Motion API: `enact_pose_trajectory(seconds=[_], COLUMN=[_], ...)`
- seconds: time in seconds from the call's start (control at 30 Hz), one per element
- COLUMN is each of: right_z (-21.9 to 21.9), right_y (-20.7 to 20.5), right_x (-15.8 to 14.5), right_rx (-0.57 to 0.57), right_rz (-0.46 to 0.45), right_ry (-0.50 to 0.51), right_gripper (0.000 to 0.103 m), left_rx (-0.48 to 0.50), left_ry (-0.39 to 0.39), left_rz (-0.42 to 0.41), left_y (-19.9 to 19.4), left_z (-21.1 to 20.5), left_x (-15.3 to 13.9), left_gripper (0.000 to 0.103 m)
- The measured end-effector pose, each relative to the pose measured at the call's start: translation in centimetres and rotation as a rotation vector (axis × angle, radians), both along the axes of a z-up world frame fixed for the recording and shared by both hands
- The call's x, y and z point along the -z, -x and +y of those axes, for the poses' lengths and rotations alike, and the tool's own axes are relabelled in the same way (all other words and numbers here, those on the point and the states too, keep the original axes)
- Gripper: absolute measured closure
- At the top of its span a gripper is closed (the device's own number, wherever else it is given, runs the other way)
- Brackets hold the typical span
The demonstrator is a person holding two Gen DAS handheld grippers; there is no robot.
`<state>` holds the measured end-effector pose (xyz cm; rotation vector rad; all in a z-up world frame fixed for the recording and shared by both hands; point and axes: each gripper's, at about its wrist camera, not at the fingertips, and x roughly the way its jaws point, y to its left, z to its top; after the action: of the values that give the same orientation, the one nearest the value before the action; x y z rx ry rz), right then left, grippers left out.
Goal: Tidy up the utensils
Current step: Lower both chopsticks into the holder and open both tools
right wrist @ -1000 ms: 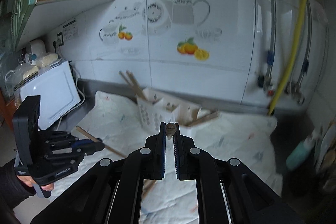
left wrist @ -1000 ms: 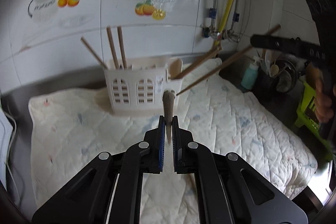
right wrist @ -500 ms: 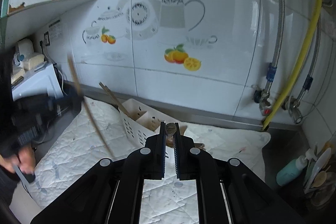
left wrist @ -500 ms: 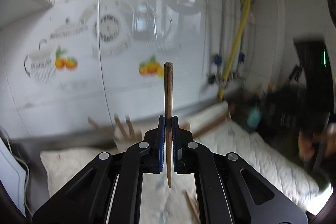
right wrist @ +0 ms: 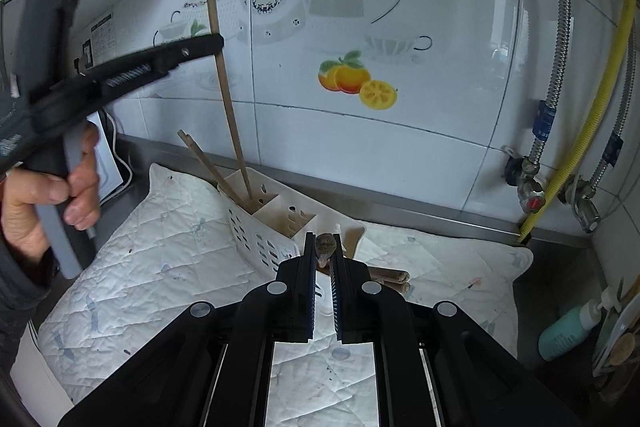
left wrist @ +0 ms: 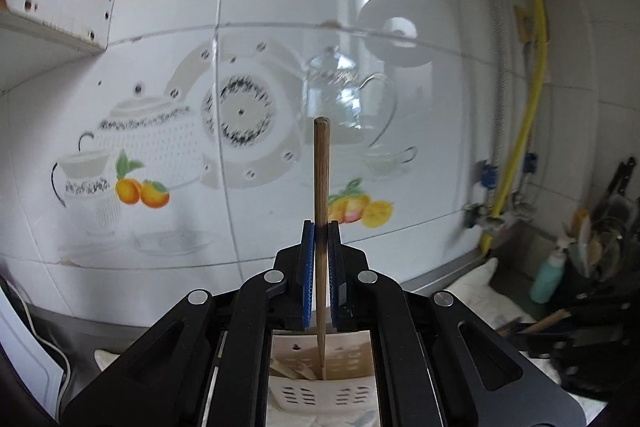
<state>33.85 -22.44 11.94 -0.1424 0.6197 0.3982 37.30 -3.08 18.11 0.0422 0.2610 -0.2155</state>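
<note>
Now | left tool clamps chopstick, tip in caddy | right tool clamps spoon

- Left gripper has swung from low over the quilted mat to above the utensil holder.
- Its chopstick has turned upright; lower tip now enters the holder's end compartment.

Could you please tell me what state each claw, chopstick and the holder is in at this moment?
Left claw: shut on an upright chopstick.
Held chopstick: near vertical, lower tip inside the holder.
Utensil holder: upright on the quilted mat, chopsticks leaning in its end compartment.
Right claw: shut on a brown utensil end.
Loose chopsticks: lying flat beside the holder.
</note>
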Motion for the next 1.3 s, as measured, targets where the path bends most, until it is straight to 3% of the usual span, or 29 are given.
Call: enact_pose_trajectory(seconds=[0.33, 0.43, 0.5, 0.57, 0.77, 0.9, 1.1, 1.3], right_z=[0.0, -0.1, 0.0, -0.1, -0.5, -0.9, -0.9, 0.7], right_y=[-0.1, 0.0, 0.3, 0.6, 3.2, 6.1, 11.0, 15.8], right_x=[0.5, 0.4, 0.1, -0.3, -1.6, -1.4, 1.1, 6.3], right_rx=[-0.004, -0.001, 0.01, 0.016, 0.026, 0.03, 0.034, 0.043], right_rz=[0.001, -0.009, -0.025, -0.036, -0.087, -0.092, -0.081, -0.015], right_ry=[-0.007, -0.009, -0.003, -0.01, -0.032, -0.065, -0.101, -0.118], right_gripper=[0.096, 0.095, 0.094, 0.086, 0.085, 0.082, 0.082, 0.082], left_rx=[-0.014, -0.001, -0.005, -0.003, 0.006, 0.0, -0.003, -0.052], left_ry=[0.044, 0.034, 0.024, 0.027, 0.038, 0.042, 0.063, 0.081], left_rz=[0.106, 0.094, 0.084, 0.063, 0.016, 0.003, 0.039, 0.083], left_y=[-2.3, -1.7, -1.2, -0.2, 3.9, 7.9, 13.6, 18.2], left_z=[1.6, 1.5, 1.4, 1.4, 2.2, 3.2, 4.6, 5.7], left_x=[3.2, 3.0, 2.7, 2.1, 0.1, 0.2, 2.7, 7.0], left_gripper=[0.097, 0.092, 0.076, 0.068, 0.059, 0.046, 0.043, 0.04])
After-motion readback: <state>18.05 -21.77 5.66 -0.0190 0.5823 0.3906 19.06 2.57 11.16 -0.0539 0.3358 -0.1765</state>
